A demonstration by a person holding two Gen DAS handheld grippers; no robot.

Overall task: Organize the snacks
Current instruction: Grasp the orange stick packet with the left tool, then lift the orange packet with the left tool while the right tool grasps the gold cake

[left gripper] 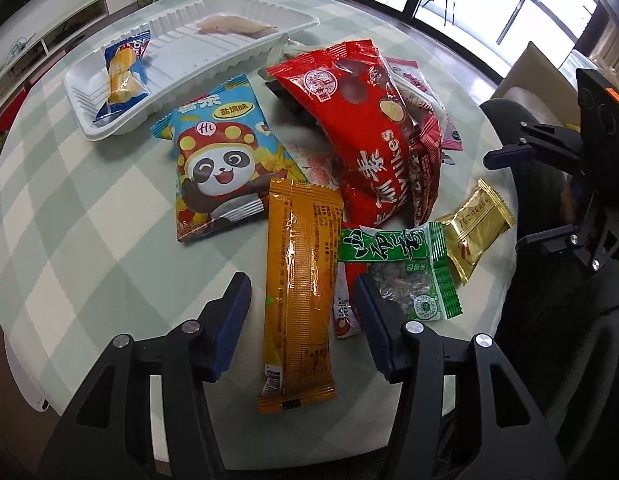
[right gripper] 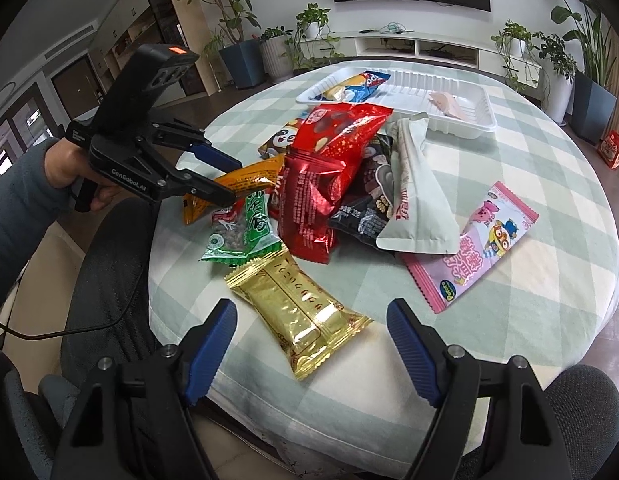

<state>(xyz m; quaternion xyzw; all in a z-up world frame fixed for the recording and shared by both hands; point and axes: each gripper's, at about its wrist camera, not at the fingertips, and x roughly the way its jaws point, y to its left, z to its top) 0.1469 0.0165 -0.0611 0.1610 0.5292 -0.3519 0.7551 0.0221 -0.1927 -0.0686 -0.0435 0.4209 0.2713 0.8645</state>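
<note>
A pile of snack packets lies on the checked round table (left gripper: 69, 216). My left gripper (left gripper: 301, 312) is open, its fingers on either side of a long orange packet (left gripper: 299, 292); it also shows in the right wrist view (right gripper: 225, 180). My right gripper (right gripper: 309, 344) is open just above a gold packet (right gripper: 297, 312), which also shows in the left wrist view (left gripper: 475, 228). A white tray (left gripper: 213, 40) at the far side holds a blue packet (left gripper: 123, 76) and a pale packet (left gripper: 237, 27). A big red bag (left gripper: 369, 128), a panda bag (left gripper: 221, 160) and a green packet (left gripper: 405, 272) lie between.
A pink packet (right gripper: 473, 248), a white pouch (right gripper: 413, 188) and a black packet (right gripper: 369, 208) lie right of the red bag (right gripper: 329, 168). Grey chairs (right gripper: 105, 264) stand at the near table edge. Potted plants and a low white cabinet (right gripper: 425, 44) stand behind.
</note>
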